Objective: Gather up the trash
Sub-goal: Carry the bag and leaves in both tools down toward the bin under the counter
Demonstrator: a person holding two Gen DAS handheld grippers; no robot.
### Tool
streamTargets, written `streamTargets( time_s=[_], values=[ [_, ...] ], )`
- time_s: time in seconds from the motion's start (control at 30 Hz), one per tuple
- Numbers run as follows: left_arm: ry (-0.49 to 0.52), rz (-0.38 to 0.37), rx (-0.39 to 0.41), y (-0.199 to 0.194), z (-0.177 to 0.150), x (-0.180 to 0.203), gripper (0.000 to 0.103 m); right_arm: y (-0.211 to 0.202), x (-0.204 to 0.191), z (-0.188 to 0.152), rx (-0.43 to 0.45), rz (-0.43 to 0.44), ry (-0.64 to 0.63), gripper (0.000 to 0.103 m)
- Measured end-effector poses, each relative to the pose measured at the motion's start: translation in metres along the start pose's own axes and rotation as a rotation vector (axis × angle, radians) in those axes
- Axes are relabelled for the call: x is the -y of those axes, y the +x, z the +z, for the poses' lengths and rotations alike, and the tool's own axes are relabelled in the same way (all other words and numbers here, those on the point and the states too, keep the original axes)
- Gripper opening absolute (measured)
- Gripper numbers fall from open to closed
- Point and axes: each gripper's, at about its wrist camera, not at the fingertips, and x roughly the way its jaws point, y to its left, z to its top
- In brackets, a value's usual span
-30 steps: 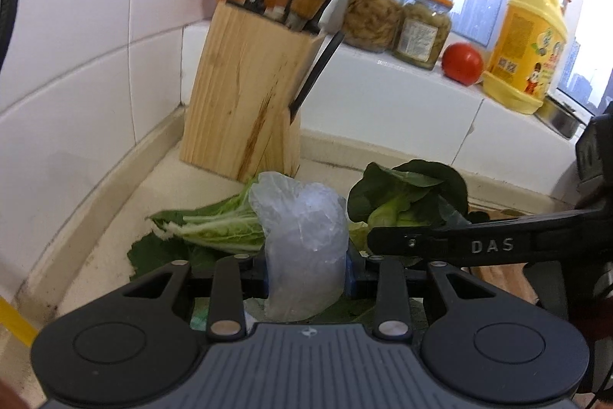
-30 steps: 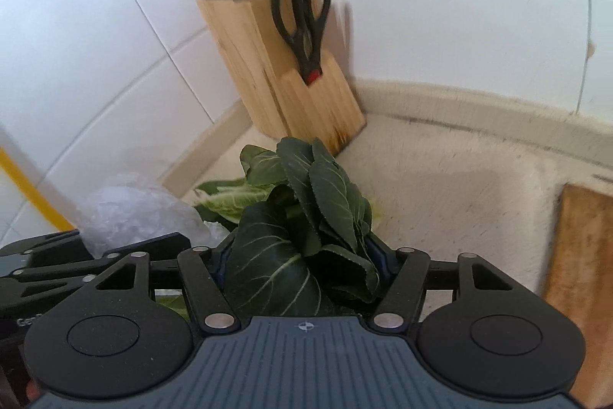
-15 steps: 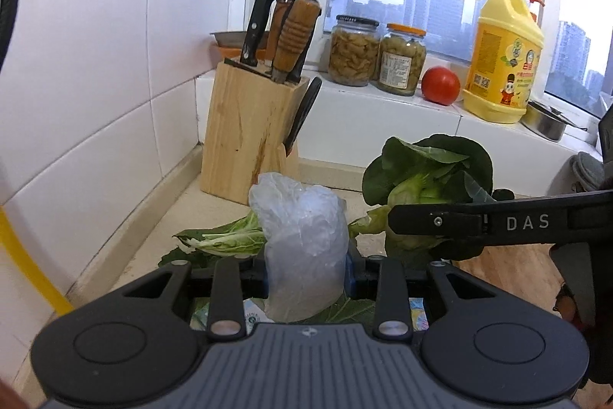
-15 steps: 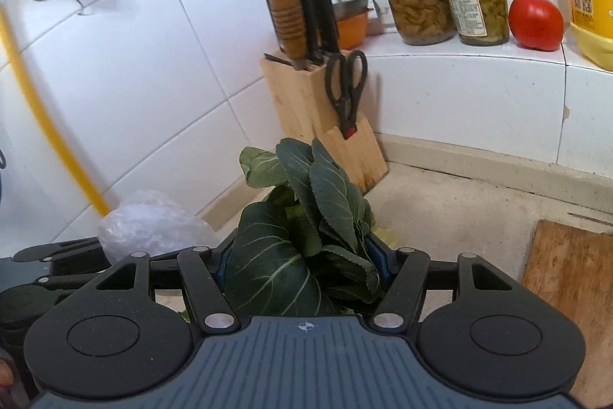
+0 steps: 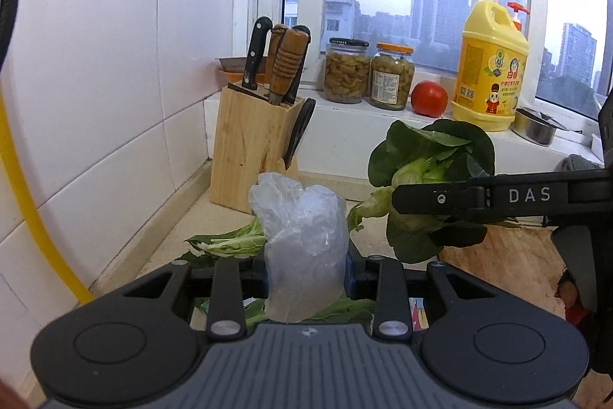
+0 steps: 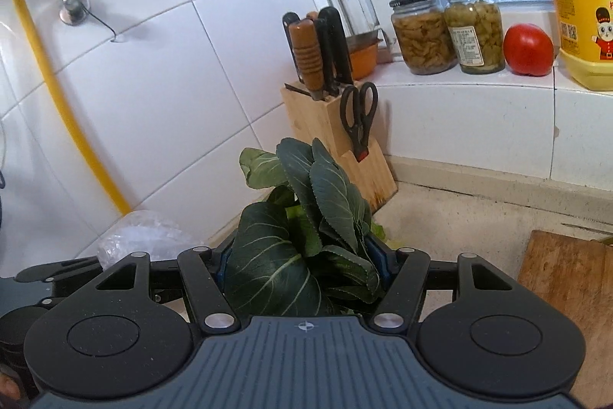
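Here the left gripper (image 5: pixel 306 265) pinches a crumpled clear plastic bag (image 5: pixel 302 244), the right gripper (image 6: pixel 304 265) dark leafy greens (image 6: pixel 302 240).

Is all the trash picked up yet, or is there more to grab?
Not yet. In hand: the left gripper is shut on a crumpled plastic bag, and the right gripper is shut on a bunch of leafy greens, both lifted off the counter. Still left: loose vegetable leaves lie on the counter near the knife block. No bin shows, so nothing looks thrown away yet.
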Motion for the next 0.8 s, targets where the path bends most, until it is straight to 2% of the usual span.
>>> streamTargets(
  time_s=[0.5,0.8],
  values=[
    [-0.037,0.081,0.040,-0.039,-0.010,0.001,0.032,-0.017,-0.018,-0.007,-0.009,0.081,-0.031,0.070],
    [-0.104,0.187,0.027,-0.068,-0.035,-0.005,0.032,-0.018,-0.041,-0.018,-0.066,0.188,-0.079,0.070]
  ],
)
